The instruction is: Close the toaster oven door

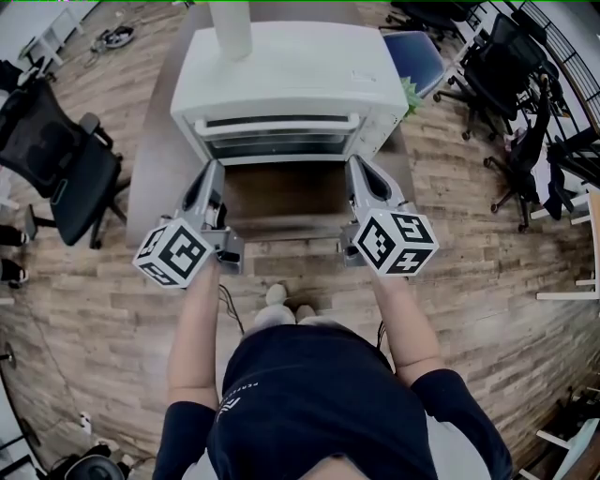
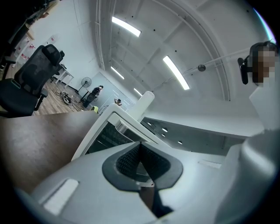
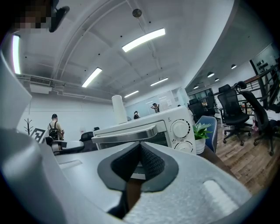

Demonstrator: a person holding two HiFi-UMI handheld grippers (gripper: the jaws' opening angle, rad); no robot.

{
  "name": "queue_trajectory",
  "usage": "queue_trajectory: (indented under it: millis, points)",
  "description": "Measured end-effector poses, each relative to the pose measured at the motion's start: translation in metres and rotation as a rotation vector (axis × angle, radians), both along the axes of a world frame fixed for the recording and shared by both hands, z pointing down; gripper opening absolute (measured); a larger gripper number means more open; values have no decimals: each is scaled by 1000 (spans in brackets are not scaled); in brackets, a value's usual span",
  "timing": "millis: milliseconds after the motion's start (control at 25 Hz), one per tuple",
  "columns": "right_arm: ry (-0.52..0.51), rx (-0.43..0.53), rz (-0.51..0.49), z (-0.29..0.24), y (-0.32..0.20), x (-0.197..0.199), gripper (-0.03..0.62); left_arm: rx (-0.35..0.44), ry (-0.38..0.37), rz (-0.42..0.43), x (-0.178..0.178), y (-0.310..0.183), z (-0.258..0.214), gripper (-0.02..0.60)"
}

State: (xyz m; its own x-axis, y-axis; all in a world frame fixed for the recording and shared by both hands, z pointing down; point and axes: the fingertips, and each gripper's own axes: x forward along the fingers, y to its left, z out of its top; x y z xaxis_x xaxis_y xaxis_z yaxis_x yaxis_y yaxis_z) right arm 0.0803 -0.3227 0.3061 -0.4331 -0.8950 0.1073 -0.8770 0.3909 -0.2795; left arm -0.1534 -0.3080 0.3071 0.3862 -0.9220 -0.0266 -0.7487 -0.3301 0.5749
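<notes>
Nearest the camera, the person is standing right at the front edge of the table (image 1: 150, 169), reaching both arms forward. The left gripper (image 1: 214, 169) is pointing in from the centre-left of the head view and the right gripper (image 1: 356, 164) from the centre-right. Both are pinched fully together with nothing in them. In each gripper's own view the dark pads are meeting, and only the oven is showing behind them. Neither one is touching anything as far as I can tell. They're hovering over the bare stretch of tabletop just in front of the appliance, one toward each side of it.

Going further back, the toaster oven (image 1: 291, 84) is sitting in the upper middle of the head view. It's a white box, and its door (image 1: 277, 147) is looking upright against the front, with dark glass in a white frame. The handle (image 1: 277, 125) is running along the door's top edge, and the right gripper view is showing it the same way, bar up top and glass below. Two knobs (image 3: 179, 129) are sitting on the right side of the front.

So I'm guessing the closing part is basically done. I can't tell from here whether the door is fully latched or a hair ajar, so maybe a last nudge is left, then backing the grippers away.

A white cylinder (image 1: 232, 28) is standing on top, a little plant (image 1: 410, 94) is peeking out at the oven's right, and office chairs (image 1: 56, 159) are scattered beyond.
</notes>
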Motion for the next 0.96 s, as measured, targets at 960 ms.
queue_trajectory:
  millis: [960]
  points:
    - [-2, -2, -5, -4, -10, -1, 0, 3, -23, 6, -1, -12, -6, 0]
